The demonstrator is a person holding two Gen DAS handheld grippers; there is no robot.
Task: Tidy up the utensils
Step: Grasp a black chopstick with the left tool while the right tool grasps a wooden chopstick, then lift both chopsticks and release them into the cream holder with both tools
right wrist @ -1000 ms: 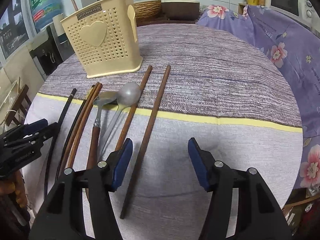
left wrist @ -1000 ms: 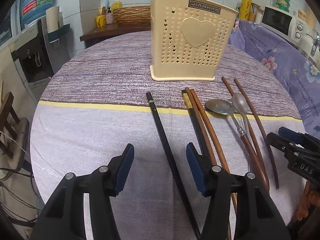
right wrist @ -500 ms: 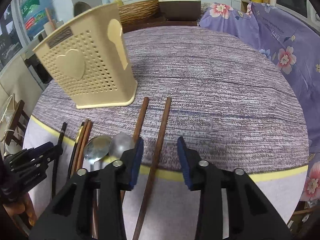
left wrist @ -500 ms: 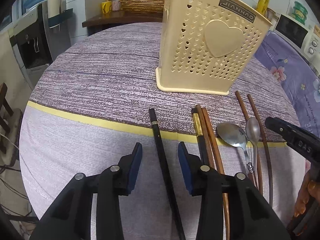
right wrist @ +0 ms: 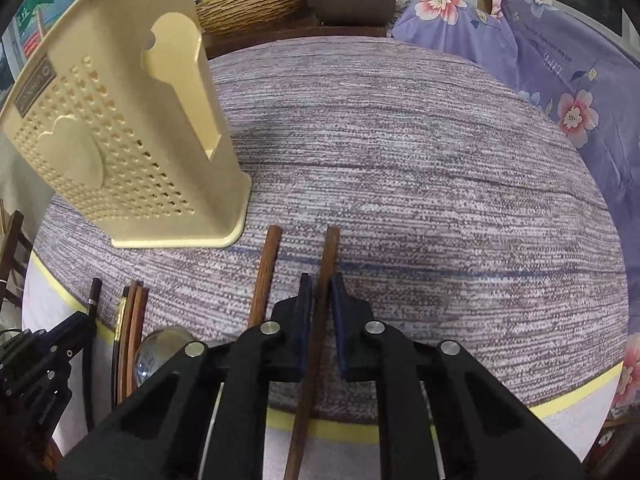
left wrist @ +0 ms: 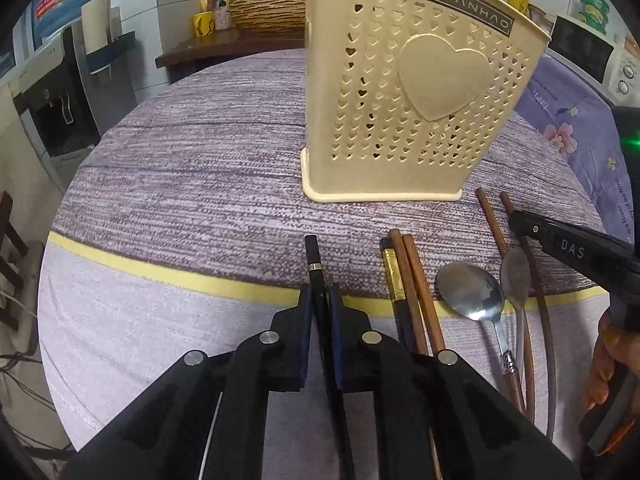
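Each tool pinched one chopstick, the left tool (left wrist: 320, 312) a black chopstick (left wrist: 316, 276) and the right tool (right wrist: 320, 304) a brown chopstick (right wrist: 325, 272) (both still flat on the desk (right wrist: 440, 200)), so lifting could let either swivel loose.

The top of the perforated cream plastic utensil holder (left wrist: 404, 92) is cut off by the upper frame edge. The steel spoon bowl (right wrist: 154, 350) at lower left is partly hidden behind the black gripper body.
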